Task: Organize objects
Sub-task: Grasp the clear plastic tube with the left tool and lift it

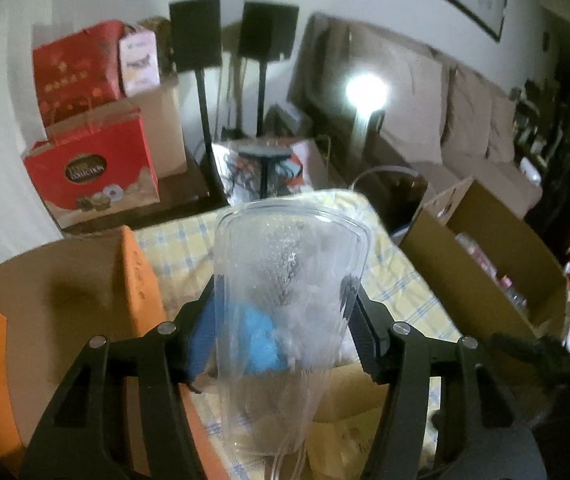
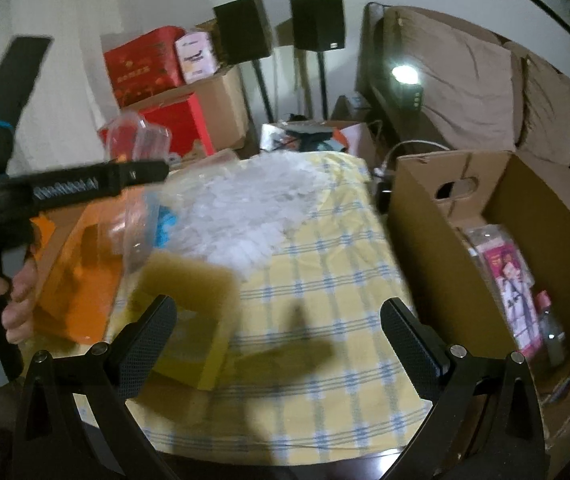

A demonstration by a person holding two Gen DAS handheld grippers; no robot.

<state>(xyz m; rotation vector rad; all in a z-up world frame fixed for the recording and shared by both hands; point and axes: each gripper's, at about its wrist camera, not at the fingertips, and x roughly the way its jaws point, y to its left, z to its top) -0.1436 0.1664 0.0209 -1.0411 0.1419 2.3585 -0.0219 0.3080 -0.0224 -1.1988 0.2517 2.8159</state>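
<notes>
My left gripper [image 1: 285, 300] is shut on a clear plastic container [image 1: 289, 280] and holds it up above the table; the container also shows in the right wrist view [image 2: 139, 140], at the tip of the left gripper's body. My right gripper [image 2: 279, 320] is open and empty, low over the yellow checked tablecloth [image 2: 317, 280]. On the table lie a heap of white bubble wrap [image 2: 245, 208], something blue [image 2: 165, 220], an orange box [image 2: 81, 280] and a yellow box [image 2: 197, 344].
An open cardboard box [image 2: 445, 232] with packets and a bottle inside stands at the table's right. Red gift boxes [image 1: 93, 168], cardboard cartons and two black speakers on stands [image 1: 201, 36] are behind. A sofa with cushions [image 2: 525, 100] runs along the right wall.
</notes>
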